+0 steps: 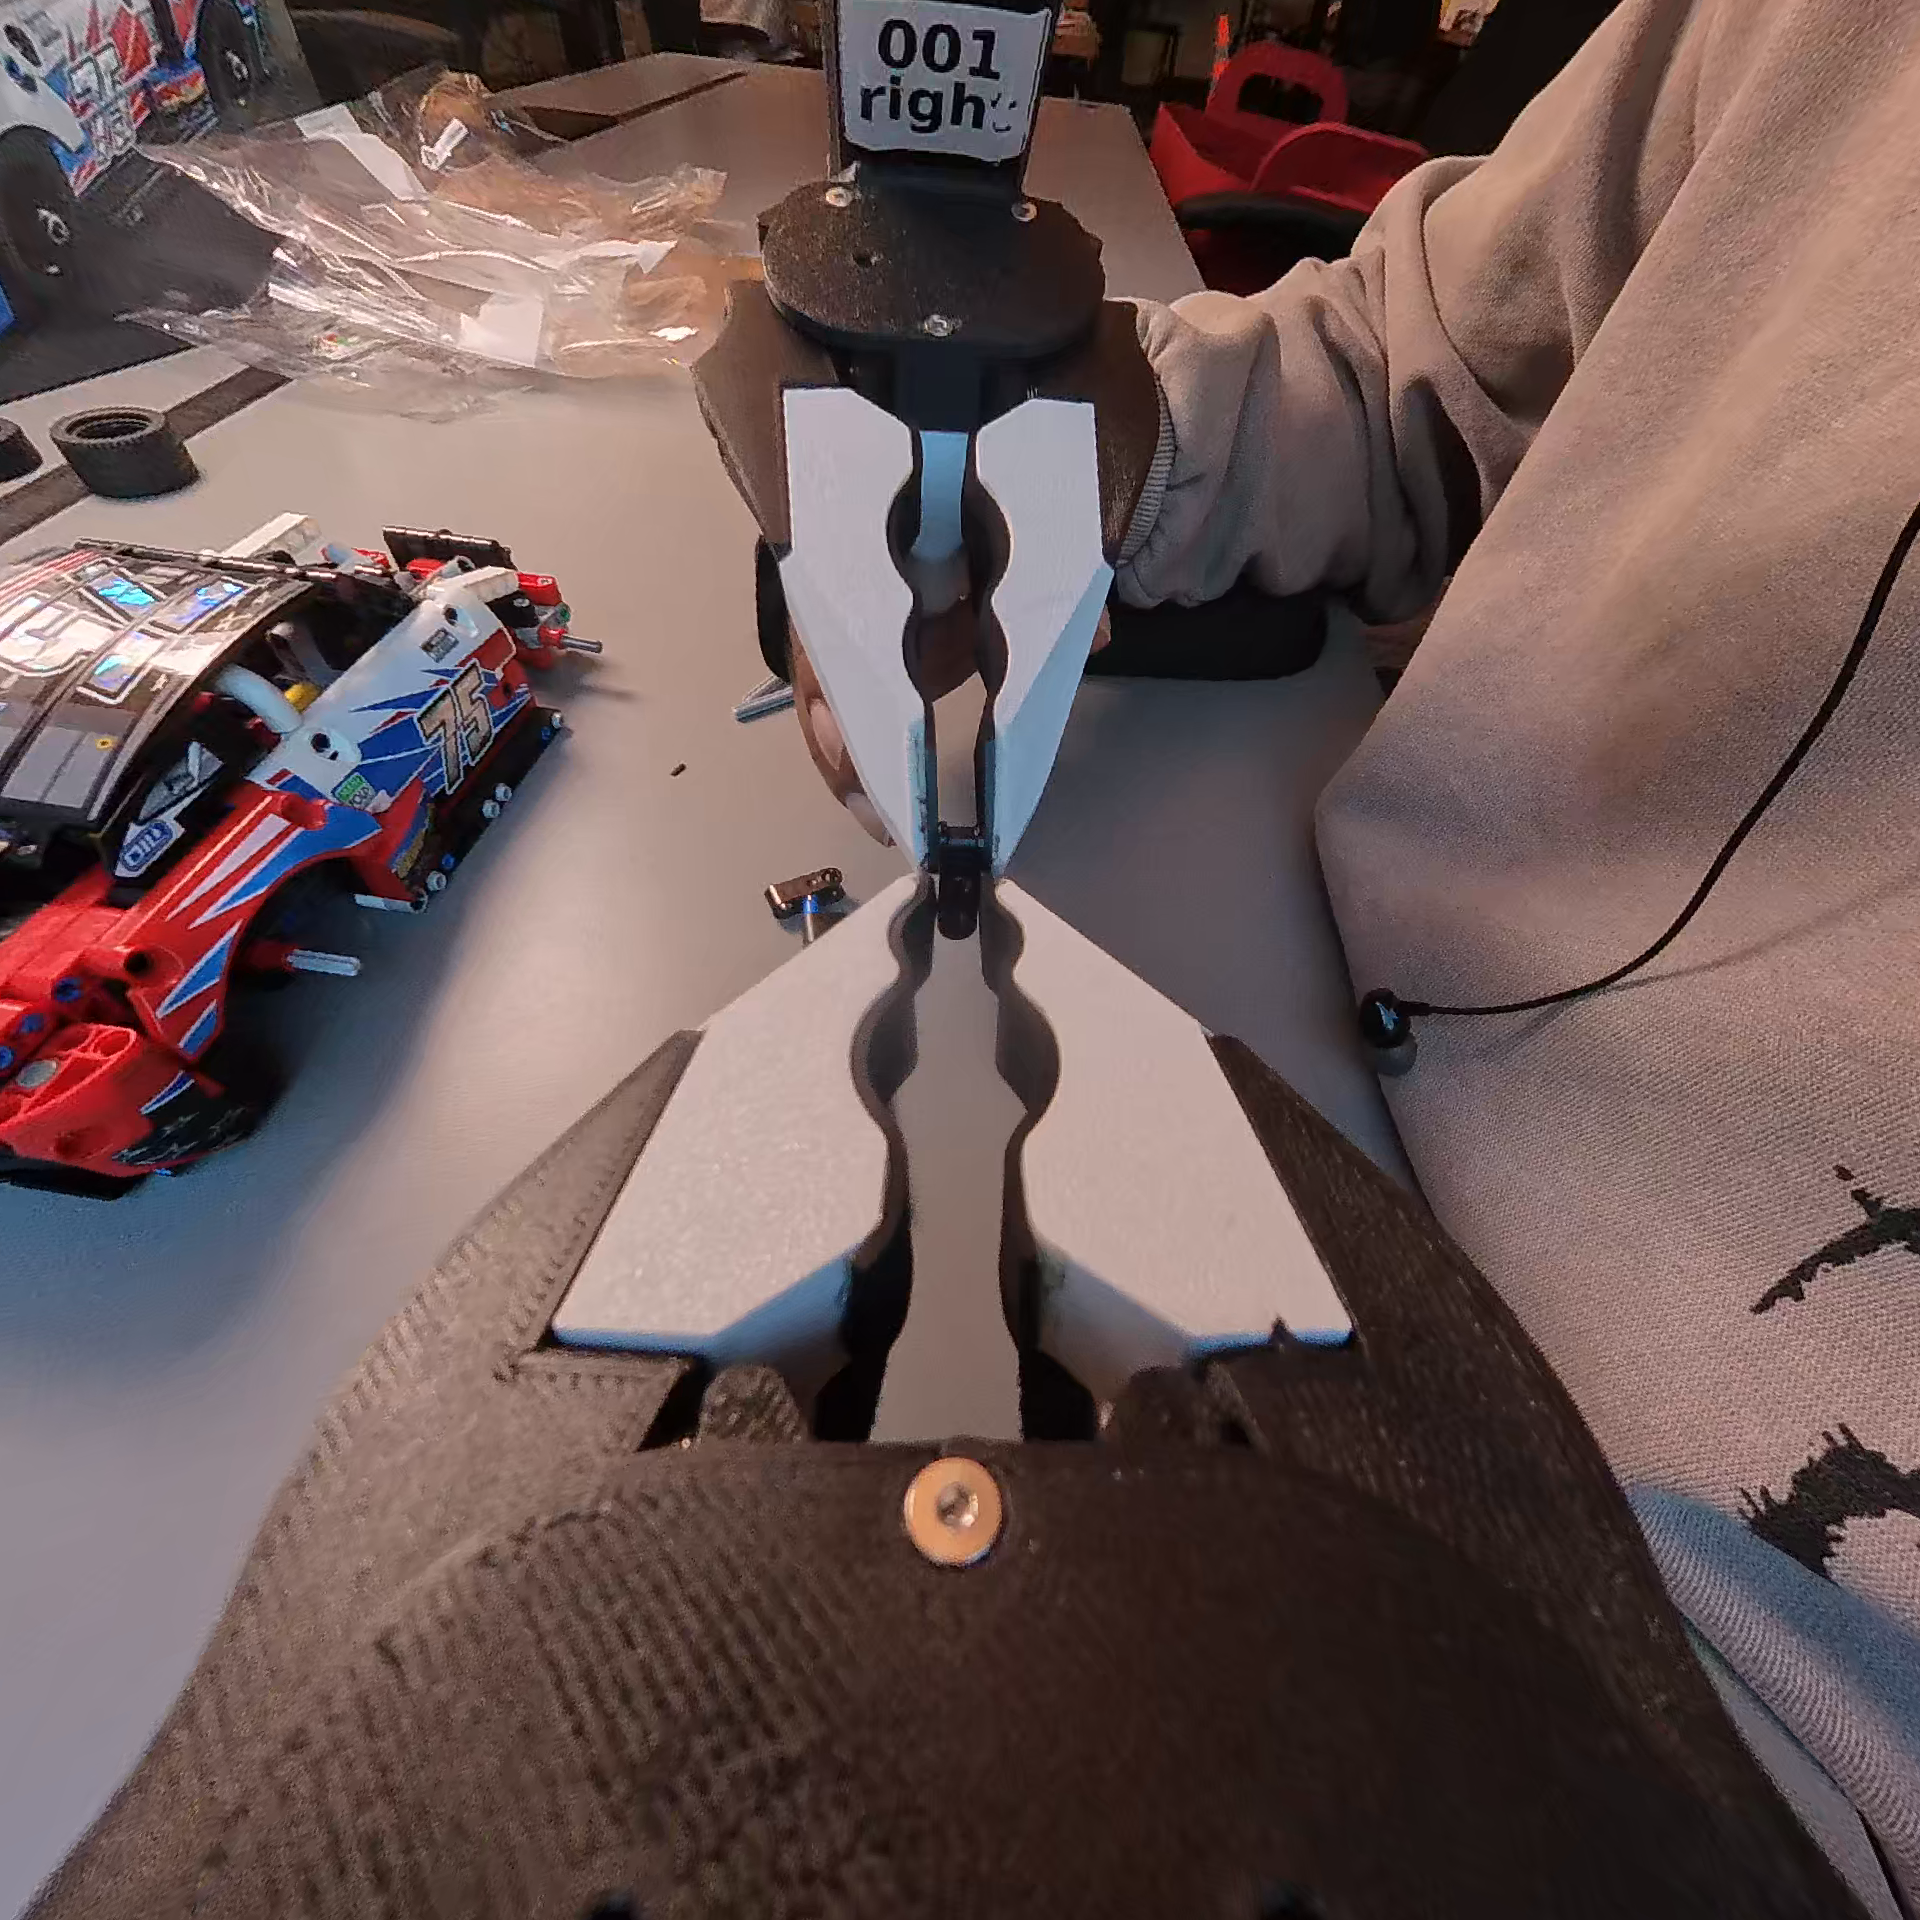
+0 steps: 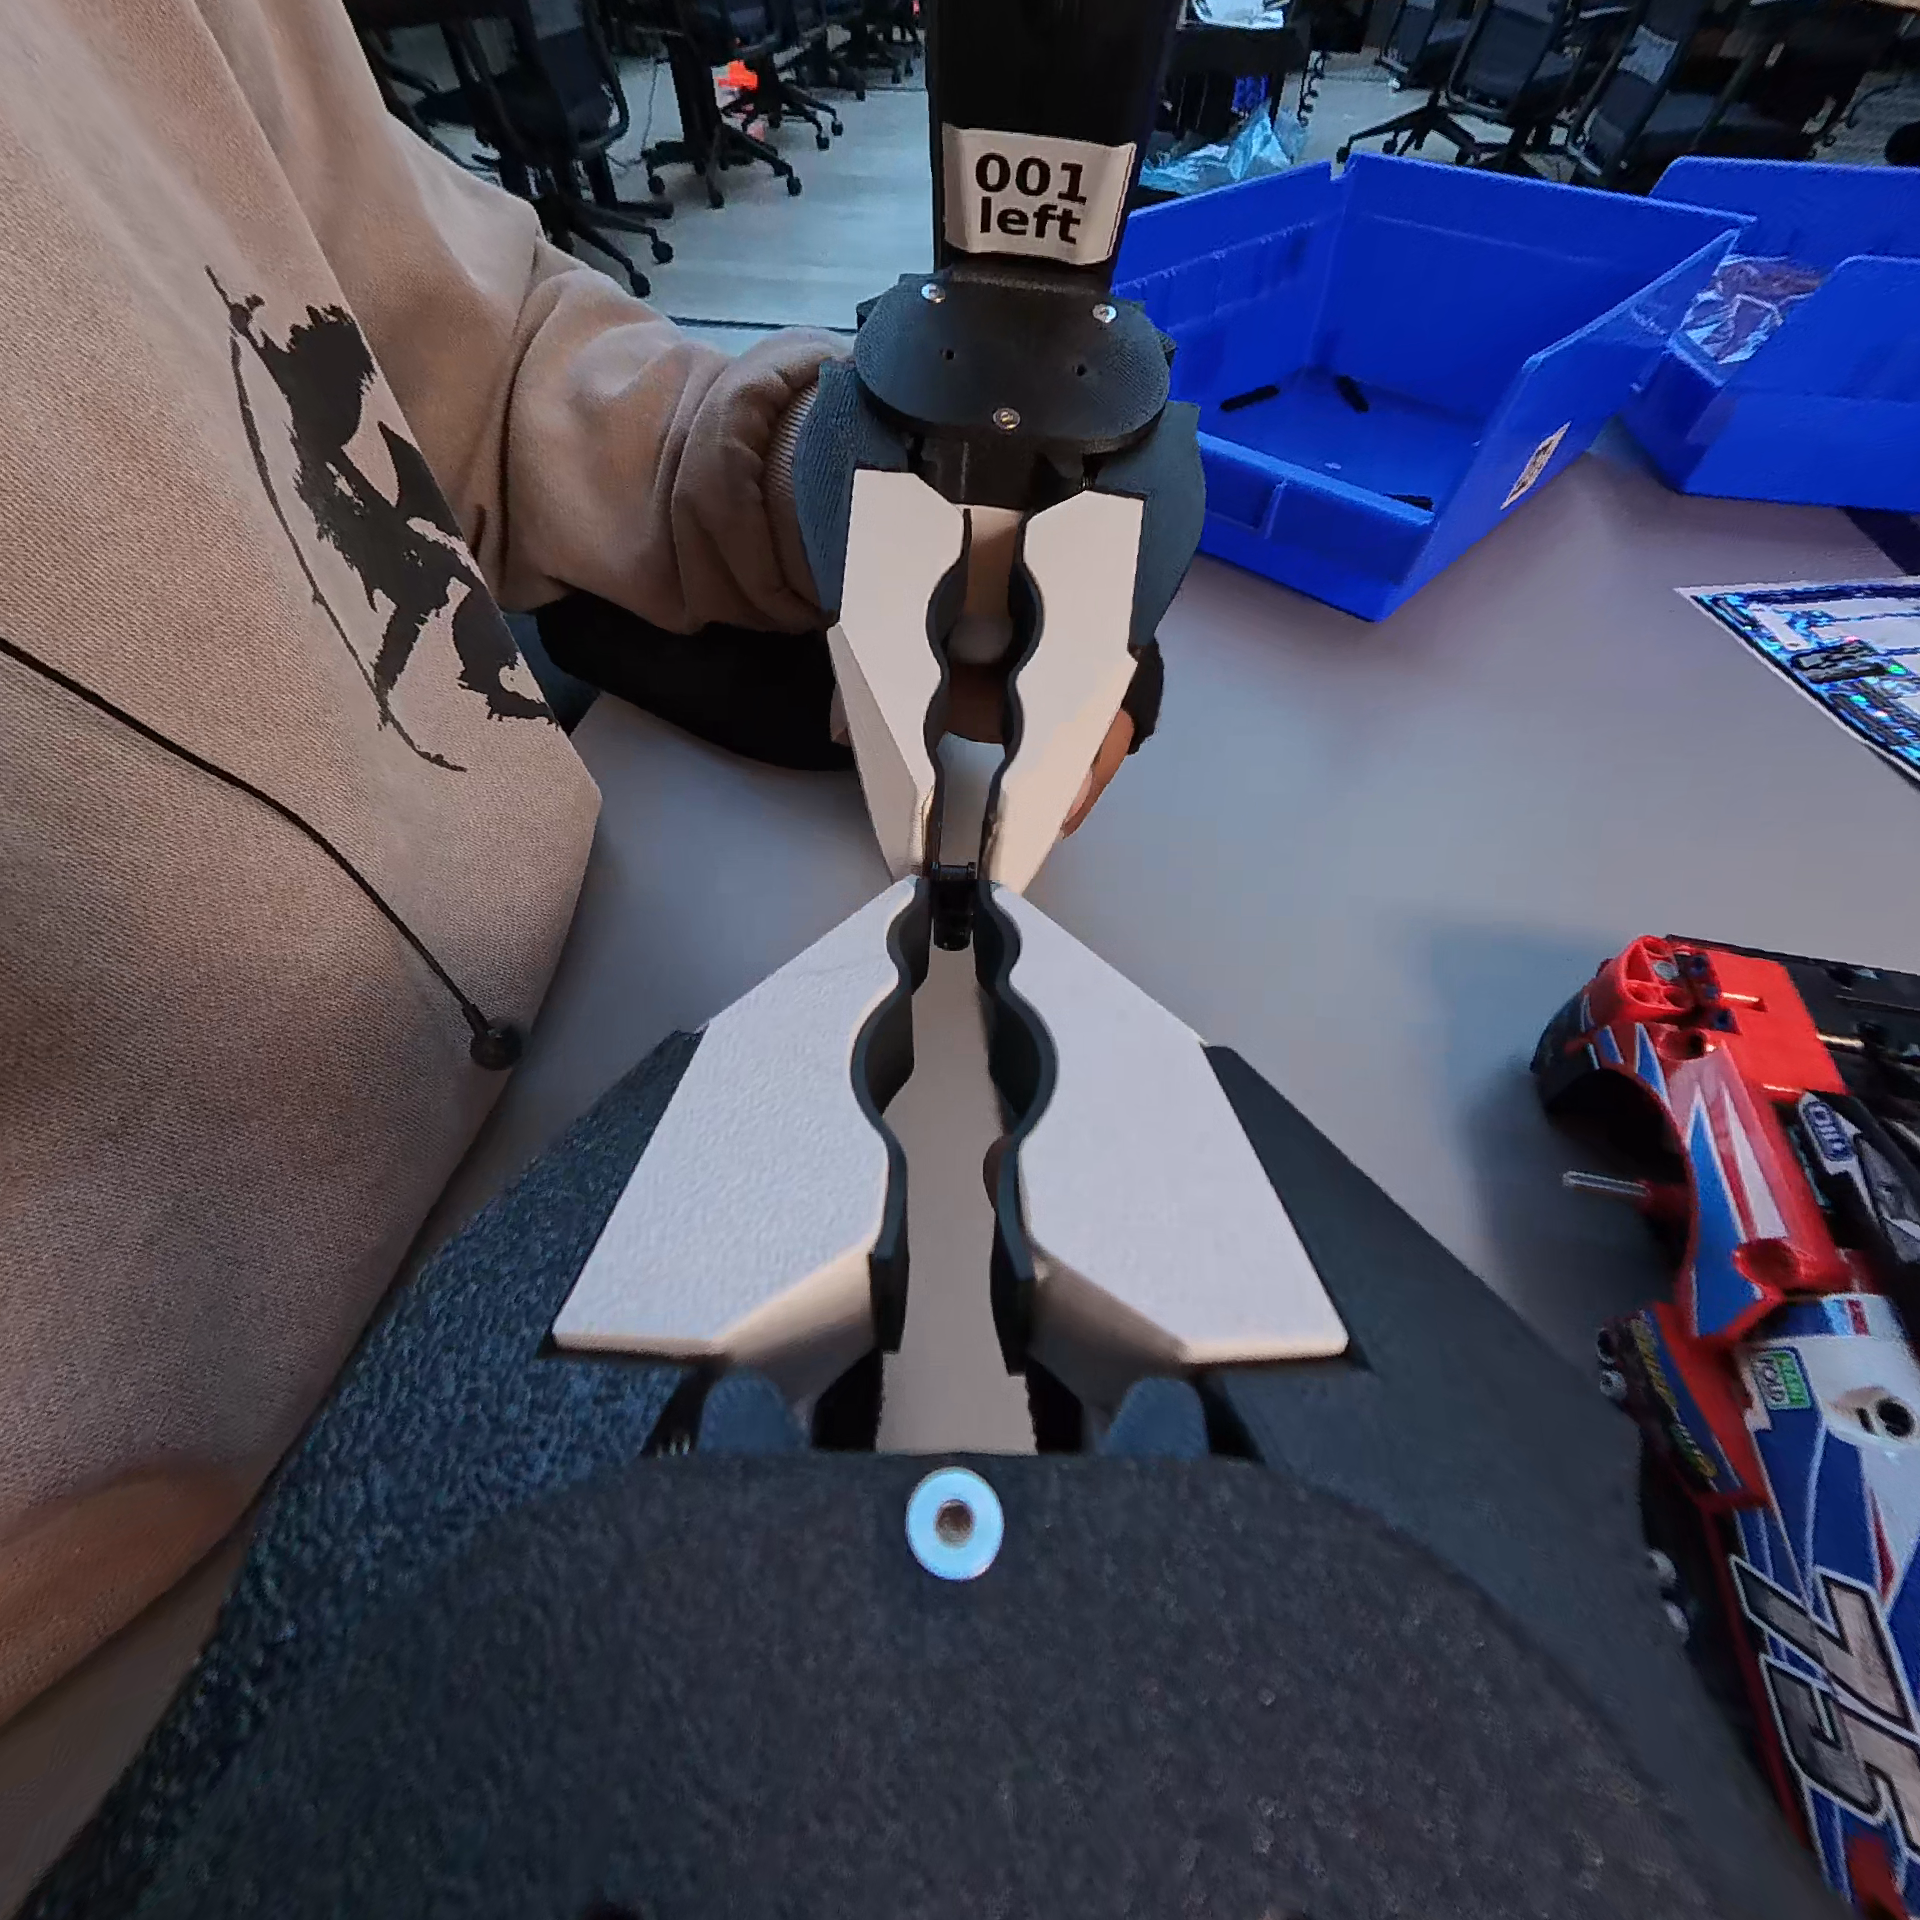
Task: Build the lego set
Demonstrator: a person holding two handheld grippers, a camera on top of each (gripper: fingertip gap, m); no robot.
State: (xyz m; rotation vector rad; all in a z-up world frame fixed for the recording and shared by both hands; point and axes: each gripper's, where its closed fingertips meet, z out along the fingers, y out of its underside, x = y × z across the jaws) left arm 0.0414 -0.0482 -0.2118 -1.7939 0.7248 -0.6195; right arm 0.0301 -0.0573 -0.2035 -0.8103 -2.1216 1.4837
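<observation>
My left gripper (image 1: 956, 902) and my right gripper (image 2: 951, 920) meet tip to tip above the grey table (image 1: 623, 1039). Both are shut on a small black Lego part (image 1: 958, 883), also seen in the right wrist view (image 2: 953, 902). I cannot tell if it is one piece or two joined pieces. The right gripper (image 1: 958, 844) comes in from the top of the left wrist view, and the left gripper (image 2: 954, 871) from the top of the right wrist view. A red, white and blue Lego race car (image 1: 239, 831) lies on the table at the left, also visible in the right wrist view (image 2: 1766, 1299).
A small black part with a blue pin (image 1: 805, 894) and a grey axle (image 1: 764, 698) lie near the tips. A black tyre (image 1: 125, 452) and clear plastic bags (image 1: 416, 260) are farther back. Blue bins (image 2: 1403, 384) and a sticker sheet (image 2: 1839, 655) are at the right. A person's beige sleeve (image 1: 1558, 520) is close. Left and right tips are no more than a few centimetres apart.
</observation>
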